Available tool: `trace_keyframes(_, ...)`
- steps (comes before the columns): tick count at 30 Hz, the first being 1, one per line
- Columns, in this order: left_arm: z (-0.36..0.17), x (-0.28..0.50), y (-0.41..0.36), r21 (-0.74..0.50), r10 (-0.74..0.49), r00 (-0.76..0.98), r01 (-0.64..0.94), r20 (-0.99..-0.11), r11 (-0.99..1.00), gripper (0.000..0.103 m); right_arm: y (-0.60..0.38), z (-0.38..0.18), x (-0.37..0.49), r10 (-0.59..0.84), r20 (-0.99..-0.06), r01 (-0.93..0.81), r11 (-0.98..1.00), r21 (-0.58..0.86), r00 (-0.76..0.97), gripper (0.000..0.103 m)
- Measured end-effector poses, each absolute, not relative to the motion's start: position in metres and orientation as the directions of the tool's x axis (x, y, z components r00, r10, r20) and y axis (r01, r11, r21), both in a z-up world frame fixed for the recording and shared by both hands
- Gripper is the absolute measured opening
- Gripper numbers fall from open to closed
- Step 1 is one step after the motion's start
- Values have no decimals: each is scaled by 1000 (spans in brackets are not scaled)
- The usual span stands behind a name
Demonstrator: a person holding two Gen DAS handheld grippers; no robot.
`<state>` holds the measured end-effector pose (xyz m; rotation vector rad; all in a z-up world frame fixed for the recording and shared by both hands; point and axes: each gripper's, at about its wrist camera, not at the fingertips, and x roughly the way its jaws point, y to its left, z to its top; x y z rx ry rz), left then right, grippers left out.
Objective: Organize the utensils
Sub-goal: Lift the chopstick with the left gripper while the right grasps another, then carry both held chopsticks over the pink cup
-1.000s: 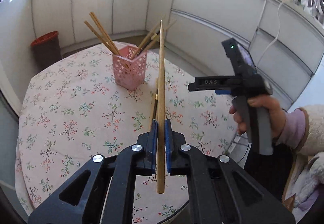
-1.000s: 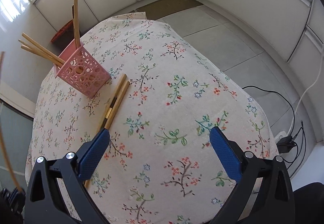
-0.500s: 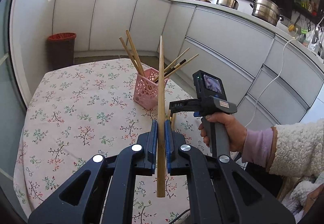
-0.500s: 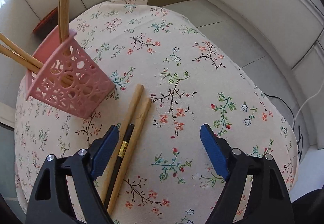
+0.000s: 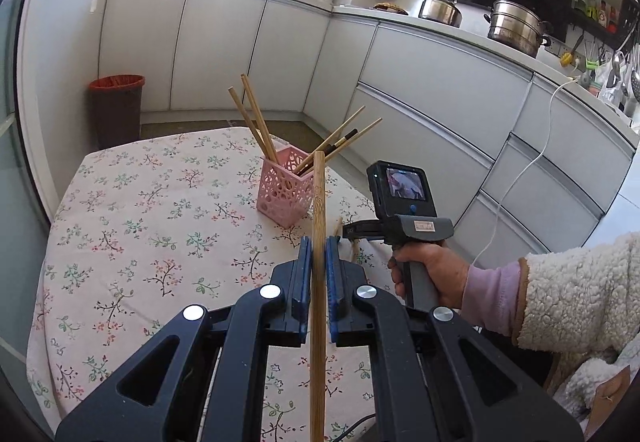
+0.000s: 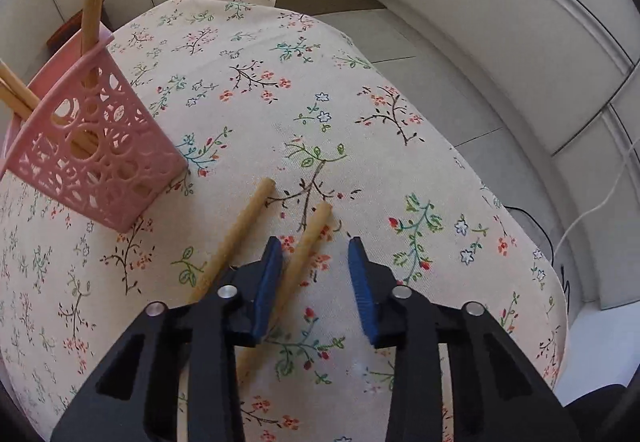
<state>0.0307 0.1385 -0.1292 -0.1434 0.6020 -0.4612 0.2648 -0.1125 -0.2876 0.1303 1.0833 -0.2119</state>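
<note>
My left gripper (image 5: 318,242) is shut on an upright bamboo chopstick (image 5: 319,202), held above the floral tablecloth (image 5: 140,222). Beyond it stands a pink lattice basket (image 5: 284,194) with several chopsticks leaning in it. In the right wrist view, my right gripper (image 6: 314,242) points down at the table, and its jaws are closing around a bamboo chopstick (image 6: 310,238) that lies between them near the left pad; the right pad is still clear of it. A second chopstick (image 6: 236,238) lies just left of the left finger. The pink basket (image 6: 92,154) stands at the upper left.
A hand in a fleecy sleeve (image 5: 428,270) holds the right gripper at the table's right edge. White kitchen cabinets (image 5: 420,90) curve behind the table, and a red-rimmed bin (image 5: 116,110) stands on the floor at the far left. A cable (image 6: 592,210) trails on the floor to the right.
My right gripper came down closer to the two chopsticks on the cloth and its jaws narrowed around one. The left gripper tilted upward, still holding its chopstick.
</note>
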Motion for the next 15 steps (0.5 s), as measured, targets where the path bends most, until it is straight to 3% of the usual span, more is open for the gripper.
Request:
trace_keyframes(5,-134,37,147,-285,-431,729,326,-532,901,7,-142,-288,255,-31,-890,299,947,120,455,7)
trace_keyframes(11,-131,38,150,-320,-447,732,320,-515,892,6,-177,-280,231,140,-853,303,896,326,503,7)
trace_keyframes(15,-128,41,154,-351,-437,742,285,-509,892,6,-187,-256,206,189,-812,257,888,381,553,7)
